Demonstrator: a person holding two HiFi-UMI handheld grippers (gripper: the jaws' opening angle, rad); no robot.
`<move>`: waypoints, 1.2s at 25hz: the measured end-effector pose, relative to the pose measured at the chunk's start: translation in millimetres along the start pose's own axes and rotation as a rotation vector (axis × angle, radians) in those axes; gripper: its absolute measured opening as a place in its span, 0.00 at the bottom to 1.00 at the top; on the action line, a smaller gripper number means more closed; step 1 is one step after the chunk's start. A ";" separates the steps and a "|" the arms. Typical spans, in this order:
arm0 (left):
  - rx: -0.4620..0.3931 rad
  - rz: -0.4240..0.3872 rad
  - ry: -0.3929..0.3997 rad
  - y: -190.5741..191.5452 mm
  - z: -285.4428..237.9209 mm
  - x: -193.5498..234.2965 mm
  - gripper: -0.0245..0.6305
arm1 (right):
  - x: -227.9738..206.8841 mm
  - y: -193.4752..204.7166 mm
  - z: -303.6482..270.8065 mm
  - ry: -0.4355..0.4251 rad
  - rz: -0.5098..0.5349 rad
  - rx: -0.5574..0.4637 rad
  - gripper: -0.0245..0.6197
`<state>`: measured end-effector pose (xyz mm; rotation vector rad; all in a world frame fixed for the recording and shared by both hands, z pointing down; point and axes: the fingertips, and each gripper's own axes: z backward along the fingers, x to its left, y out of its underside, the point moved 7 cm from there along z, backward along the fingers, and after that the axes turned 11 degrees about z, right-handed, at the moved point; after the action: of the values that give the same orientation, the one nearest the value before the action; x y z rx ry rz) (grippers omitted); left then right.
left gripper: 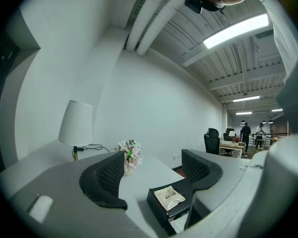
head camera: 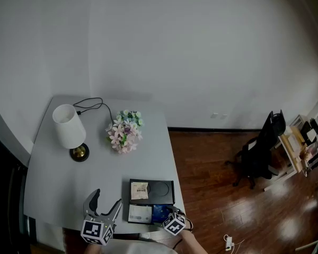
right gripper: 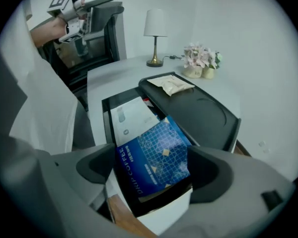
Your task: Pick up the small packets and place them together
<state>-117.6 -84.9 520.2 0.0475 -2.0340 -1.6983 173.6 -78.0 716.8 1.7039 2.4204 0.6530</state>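
A blue drip-coffee packet (right gripper: 154,160) lies flat in a shallow black holder (right gripper: 106,114), beside a white packet (right gripper: 130,117). My right gripper (right gripper: 154,176) hovers over the blue packet, tilted steeply down, jaws wide open on either side of it and not pressing it. In the head view the blue packet (head camera: 160,212) and white packet (head camera: 140,214) sit at the table's front edge, with my right gripper (head camera: 168,212) at the blue one. A beige packet (head camera: 140,190) (left gripper: 169,197) (right gripper: 172,85) rests on a black tray (head camera: 161,192). My left gripper (head camera: 105,208) (left gripper: 154,180) is open and empty, left of the tray.
A white-shaded lamp (head camera: 70,127) with its cord and a flower bunch (head camera: 125,130) stand at the back of the grey table (head camera: 53,179). The table's right edge drops to a wood floor with a black office chair (head camera: 259,150).
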 end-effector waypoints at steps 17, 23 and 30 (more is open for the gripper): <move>0.011 0.002 -0.021 3.0 6.3 4.5 0.60 | 13.6 -10.0 36.0 0.108 -0.029 -0.069 0.21; 0.017 0.000 -0.020 2.9 5.2 6.6 0.59 | -41.6 -42.8 67.7 0.108 0.059 -0.187 0.21; 0.021 -0.007 0.005 3.4 3.9 -2.7 0.59 | -116.7 -58.5 9.6 -0.022 0.150 -0.059 0.27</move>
<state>-115.8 -79.6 522.1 0.0655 -2.0503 -1.6796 168.2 -198.7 666.4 1.8710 2.2516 0.7120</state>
